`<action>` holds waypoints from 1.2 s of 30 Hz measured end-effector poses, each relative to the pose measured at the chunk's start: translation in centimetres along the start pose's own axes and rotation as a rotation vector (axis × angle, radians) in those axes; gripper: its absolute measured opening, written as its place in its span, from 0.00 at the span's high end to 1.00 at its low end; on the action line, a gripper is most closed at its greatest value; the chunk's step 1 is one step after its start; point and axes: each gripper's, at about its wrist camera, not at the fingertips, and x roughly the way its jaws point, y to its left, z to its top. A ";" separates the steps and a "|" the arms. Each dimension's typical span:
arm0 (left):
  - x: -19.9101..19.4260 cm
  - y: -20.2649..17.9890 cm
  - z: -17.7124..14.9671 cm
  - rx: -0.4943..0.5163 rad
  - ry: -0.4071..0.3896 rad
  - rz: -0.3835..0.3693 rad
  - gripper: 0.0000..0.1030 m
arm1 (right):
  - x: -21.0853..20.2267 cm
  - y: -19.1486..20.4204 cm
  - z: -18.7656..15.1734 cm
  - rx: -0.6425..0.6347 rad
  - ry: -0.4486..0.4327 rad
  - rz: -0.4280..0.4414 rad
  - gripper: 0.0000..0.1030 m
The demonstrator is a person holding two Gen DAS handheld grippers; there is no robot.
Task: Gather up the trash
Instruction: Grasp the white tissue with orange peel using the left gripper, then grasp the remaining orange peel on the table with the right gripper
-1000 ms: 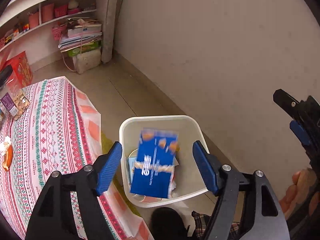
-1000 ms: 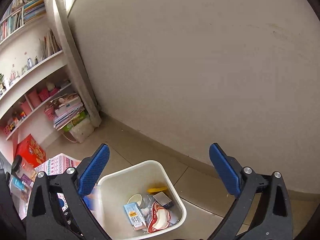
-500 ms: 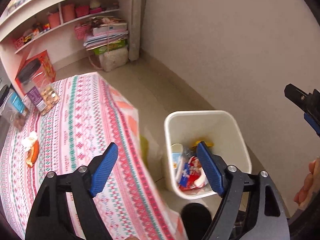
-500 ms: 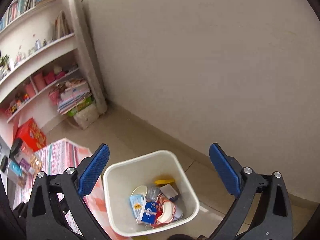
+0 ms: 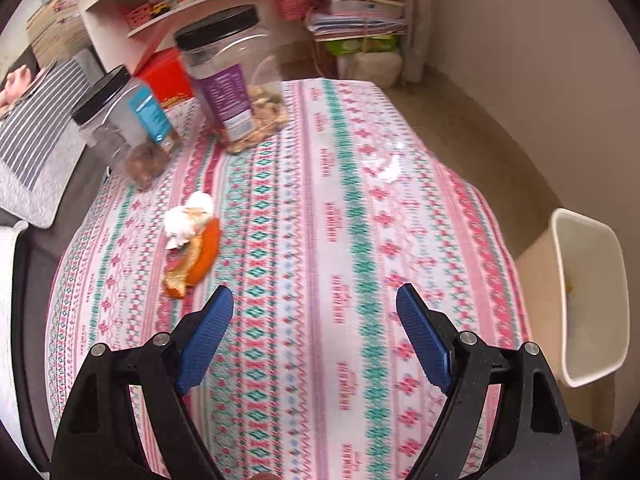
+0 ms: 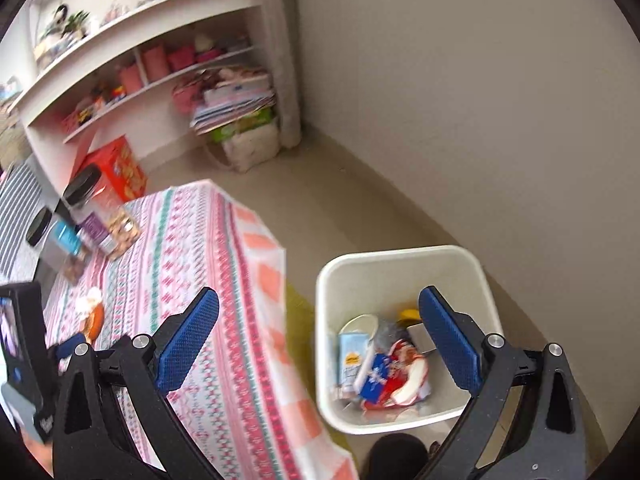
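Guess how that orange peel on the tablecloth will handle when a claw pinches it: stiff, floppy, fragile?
The orange peel curls in thin strips, so probably light and bendy, likely to fold between the pads. Its ragged edges suggest it could tear. The white tissue wad lies against it and may drag along.

tablecloth [image 5: 320,208]: patterned cloth, matt
bin [image 6: 400,268]: smooth white plastic
jars [image 5: 224,52]: clear glossy plastic (black lids)
pads [image 5: 204,336]: blue, textured

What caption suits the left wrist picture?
Open left claw above patterned tablecloth, orange peel ahead, bin at right.
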 end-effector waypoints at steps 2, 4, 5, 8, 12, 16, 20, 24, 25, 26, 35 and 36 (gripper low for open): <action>0.9 2.4 1.0 -0.022 0.002 0.041 0.21 | 0.5 1.7 -0.3 -0.032 0.016 0.016 0.07; 1.9 4.7 2.2 -0.051 0.003 0.072 0.21 | 1.0 3.2 -0.5 -0.060 0.031 0.030 0.07; 2.6 5.8 2.8 -0.065 0.012 0.079 0.21 | 1.2 3.8 -0.6 -0.071 0.039 0.036 0.07; 5.0 8.5 4.7 -0.098 0.056 0.101 0.21 | 2.2 5.7 -0.9 -0.104 0.072 0.056 0.07; 8.5 11.3 6.2 -0.148 0.124 0.070 0.22 | 3.7 8.4 -1.2 -0.136 0.117 0.087 0.07; 11.2 13.0 6.7 -0.177 0.189 -0.001 0.30 | 4.9 11.0 -1.6 -0.167 0.156 0.119 0.07; 12.7 14.3 6.2 -0.183 0.243 -0.044 0.46 | 5.9 13.2 -2.0 -0.216 0.179 0.116 0.07; 11.8 16.2 5.3 -0.230 0.231 -0.075 0.61 | 7.2 15.1 -2.6 -0.251 0.204 0.122 0.07; 11.2 16.8 5.0 -0.239 0.216 -0.076 0.62 | 7.6 15.6 -2.8 -0.258 0.217 0.136 0.07; 10.4 17.5 4.7 -0.251 0.202 -0.081 0.62 | 8.0 16.2 -3.0 -0.265 0.232 0.157 0.07; 2.5 23.3 1.9 -0.231 0.075 -0.017 0.62 | 11.3 26.9 -5.1 -0.288 0.339 0.328 0.07; 2.3 24.0 1.9 -0.228 0.063 -0.003 0.62 | 12.0 28.3 -5.3 -0.270 0.357 0.332 0.07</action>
